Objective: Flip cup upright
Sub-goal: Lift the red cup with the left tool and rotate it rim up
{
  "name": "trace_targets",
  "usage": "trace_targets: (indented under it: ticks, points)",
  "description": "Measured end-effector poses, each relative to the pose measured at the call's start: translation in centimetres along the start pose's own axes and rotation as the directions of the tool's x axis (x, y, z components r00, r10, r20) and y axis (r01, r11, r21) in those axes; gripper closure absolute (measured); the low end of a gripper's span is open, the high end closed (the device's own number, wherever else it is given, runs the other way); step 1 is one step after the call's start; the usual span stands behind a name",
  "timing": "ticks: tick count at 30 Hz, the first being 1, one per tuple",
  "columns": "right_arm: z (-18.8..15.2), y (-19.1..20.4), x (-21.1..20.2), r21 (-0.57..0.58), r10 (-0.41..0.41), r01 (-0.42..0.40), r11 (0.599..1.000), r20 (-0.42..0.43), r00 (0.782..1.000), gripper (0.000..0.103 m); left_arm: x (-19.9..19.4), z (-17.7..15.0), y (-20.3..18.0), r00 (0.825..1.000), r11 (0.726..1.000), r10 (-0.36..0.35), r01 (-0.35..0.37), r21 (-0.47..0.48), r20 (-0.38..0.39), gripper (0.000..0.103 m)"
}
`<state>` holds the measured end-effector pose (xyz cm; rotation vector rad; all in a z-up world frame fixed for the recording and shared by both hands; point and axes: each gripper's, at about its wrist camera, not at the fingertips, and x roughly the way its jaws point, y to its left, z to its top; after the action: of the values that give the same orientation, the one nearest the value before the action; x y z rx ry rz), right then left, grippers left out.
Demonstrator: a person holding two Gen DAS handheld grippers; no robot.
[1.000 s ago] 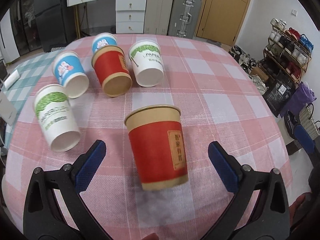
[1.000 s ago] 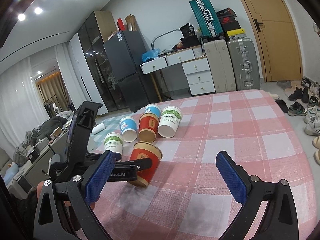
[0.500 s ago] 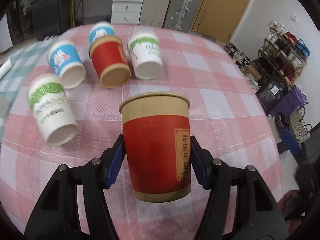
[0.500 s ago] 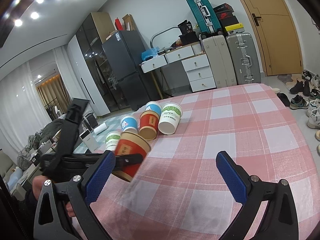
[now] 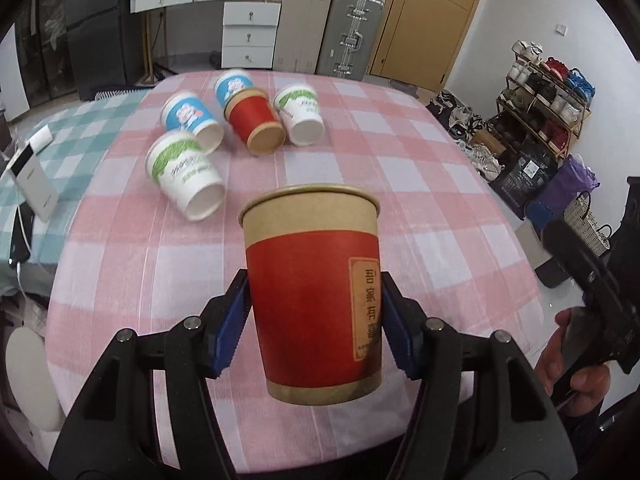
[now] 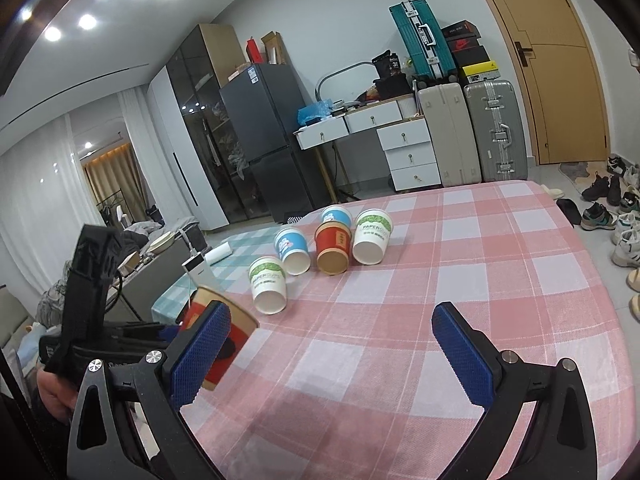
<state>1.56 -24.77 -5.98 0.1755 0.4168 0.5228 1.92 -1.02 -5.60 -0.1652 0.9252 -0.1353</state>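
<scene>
Two blue pads of the left gripper (image 5: 314, 316) are clenched on the sides of a red paper cup (image 5: 314, 300), which is lifted clear of the pink checked tablecloth (image 5: 420, 184) with its brown rim facing away from the camera. Beyond it, five more cups (image 5: 256, 124) lie tipped over in a cluster. The right gripper (image 6: 332, 356) hangs over the cloth with its jaws spread wide, holding nothing.

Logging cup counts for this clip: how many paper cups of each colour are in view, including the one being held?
Red: 2, the held red cup in the left gripper and a red cup lying on the table.
Blue: 2, one nearer, one behind.
White with green print: 2, one nearer, one farther.
Total: 6 cups.
</scene>
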Motion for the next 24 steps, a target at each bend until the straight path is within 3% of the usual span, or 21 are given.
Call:
trace_targets:
  ticks: [11, 24]
  points:
    - [-1.8, 2.2, -1.4, -0.013, -0.007, 0.006, 1.000, -0.016, 1.000, 0.000, 3.1, -5.0, 0.8, 0.997, 1.000, 0.029, -0.030, -0.005, -0.067, 0.044]
    - [-1.6, 2.9, -1.5, -0.014, -0.020, 0.020, 1.000, -0.004, 1.000, 0.000, 5.6, -4.9, 1.8, 0.994, 1.000, -0.001, -0.001, -0.012, -0.109, 0.041]
